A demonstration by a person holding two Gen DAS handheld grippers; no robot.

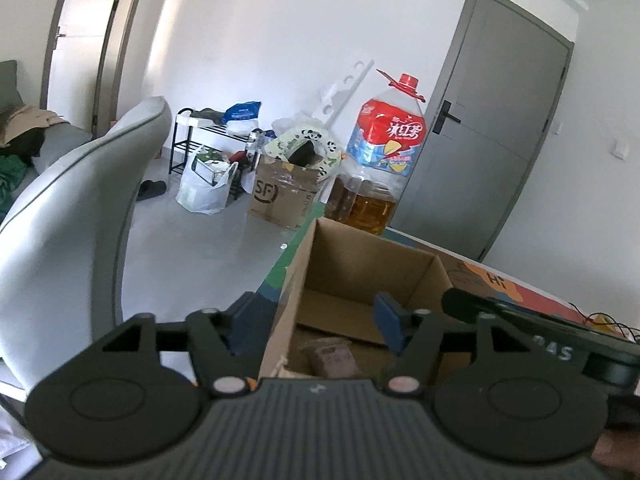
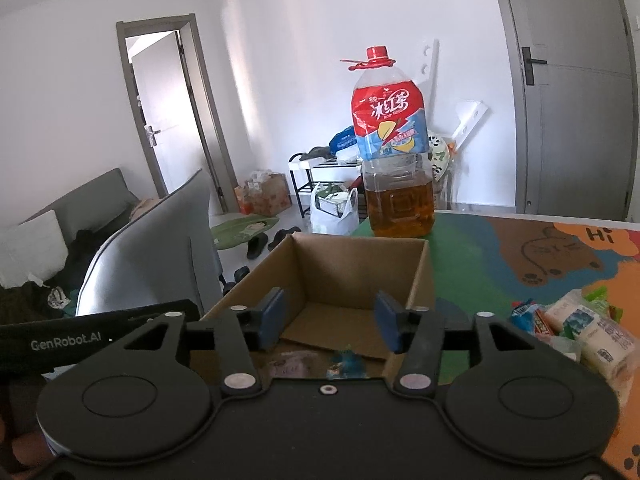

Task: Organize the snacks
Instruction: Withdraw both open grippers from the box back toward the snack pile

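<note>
Cardboard box (image 2: 352,276) sits under your left gripper (image 1: 316,324) and right gripper (image 2: 330,320), both part-open, holding nothing, likely having dropped snacks (image 2: 316,364) inside

"SF" on floor carton (image 1: 286,196), "GenRobot.AI" on left tool (image 2: 66,345), "Hi" on table mat (image 2: 599,234)

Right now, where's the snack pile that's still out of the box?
In the right wrist view, the snack pile lies on the mat at the right edge, right of the box and nearer than the tea bottle.
</note>
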